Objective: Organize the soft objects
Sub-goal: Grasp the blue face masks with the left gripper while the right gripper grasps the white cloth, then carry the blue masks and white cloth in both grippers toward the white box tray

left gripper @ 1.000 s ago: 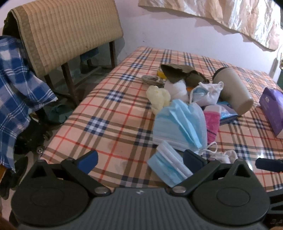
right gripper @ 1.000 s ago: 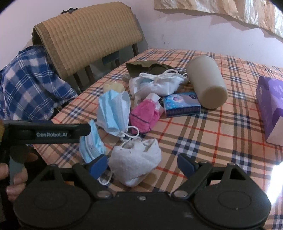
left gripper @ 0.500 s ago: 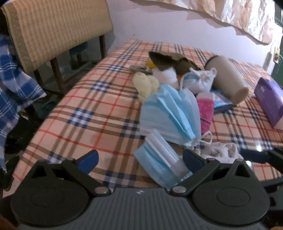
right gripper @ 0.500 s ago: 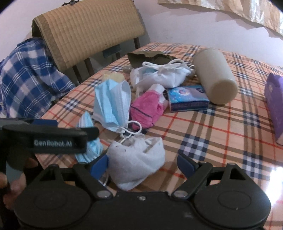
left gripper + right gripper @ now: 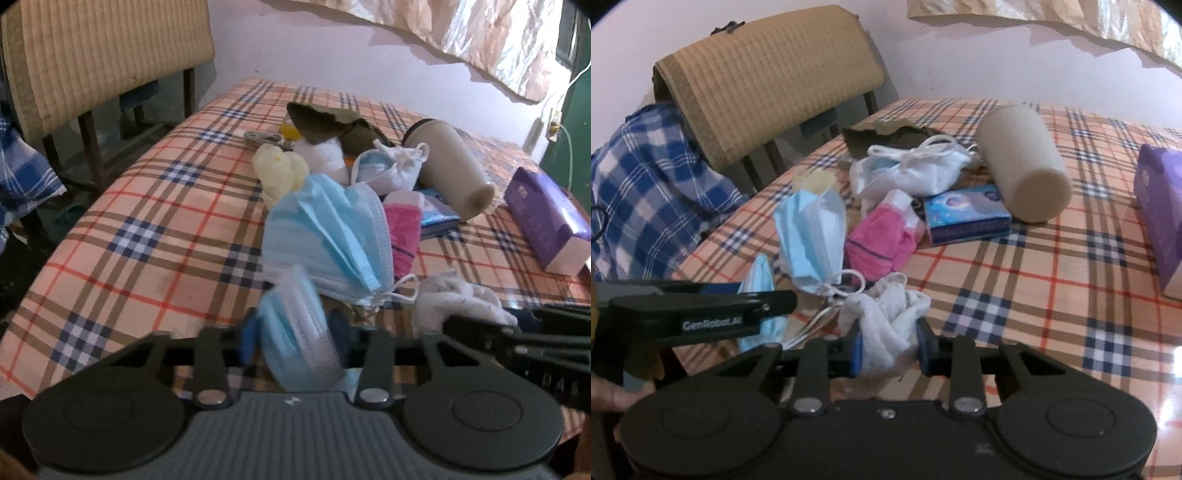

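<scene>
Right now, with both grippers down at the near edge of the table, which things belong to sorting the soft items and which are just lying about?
Part of the job:
- small blue mask, left gripper closing on it
- white cloth, right gripper closing on it
- large blue mask
- pink sock
- white mask

Lying about:
- beige cup
- blue packet
- purple box
- chair

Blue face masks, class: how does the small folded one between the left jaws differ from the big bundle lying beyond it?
The small folded mask sits between the closing left jaws; the big bundle lies free on the table. The small mask is compact and narrow; the bundle fans wide, pleats spread. The bundle's white ear loops trail out; the small mask's are not seen. Both are pale blue and pleated.
</scene>
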